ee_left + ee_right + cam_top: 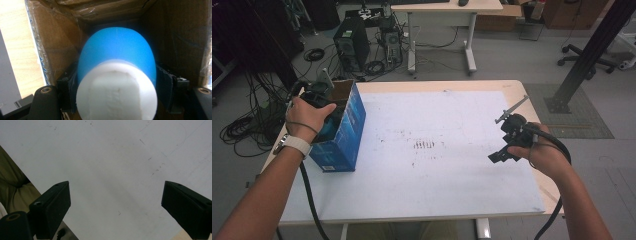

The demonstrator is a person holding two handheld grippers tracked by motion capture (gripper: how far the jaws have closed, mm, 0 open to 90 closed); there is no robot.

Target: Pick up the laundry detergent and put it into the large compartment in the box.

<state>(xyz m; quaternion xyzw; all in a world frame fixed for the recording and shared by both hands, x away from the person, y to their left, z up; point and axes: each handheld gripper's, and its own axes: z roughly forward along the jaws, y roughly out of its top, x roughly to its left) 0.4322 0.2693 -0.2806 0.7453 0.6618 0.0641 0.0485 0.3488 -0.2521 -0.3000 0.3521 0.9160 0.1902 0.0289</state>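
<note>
Fingers (68, 86) flanking blue-and-white bottle (116, 75), white end toward camera

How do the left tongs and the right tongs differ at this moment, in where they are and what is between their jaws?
The left tongs reach into the open blue box, while the right tongs hang over the bare white table. The left tongs have a blue and white object between their jaws; the right tongs have nothing. The left jaws stand close beside that object; the right jaws gape wide. Both have black jaws.
</note>
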